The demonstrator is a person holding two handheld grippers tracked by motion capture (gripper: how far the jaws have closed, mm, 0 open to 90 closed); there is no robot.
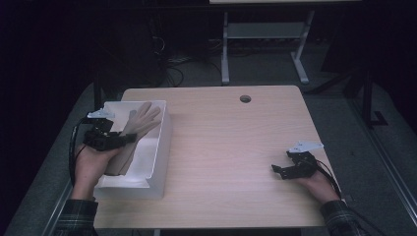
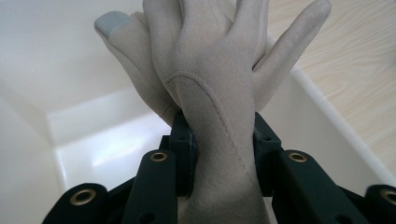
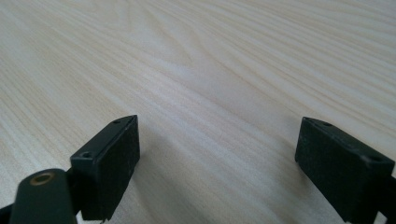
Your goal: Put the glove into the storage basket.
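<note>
A box (image 1: 156, 162) sits on the counter (image 1: 231, 147) at its nine o'clock edge. Gloves (image 1: 140, 123) lie over the box's inside, fingers toward one o'clock, clamped in the left claw (image 1: 129, 138). The right claw (image 1: 278, 171) rests on the counter at four o'clock, well apart from the box.

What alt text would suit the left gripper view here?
The left gripper is clamped on the wrist of beige gloves, fingers pointing away, over a white box. Pale wooden table shows at right.
</note>
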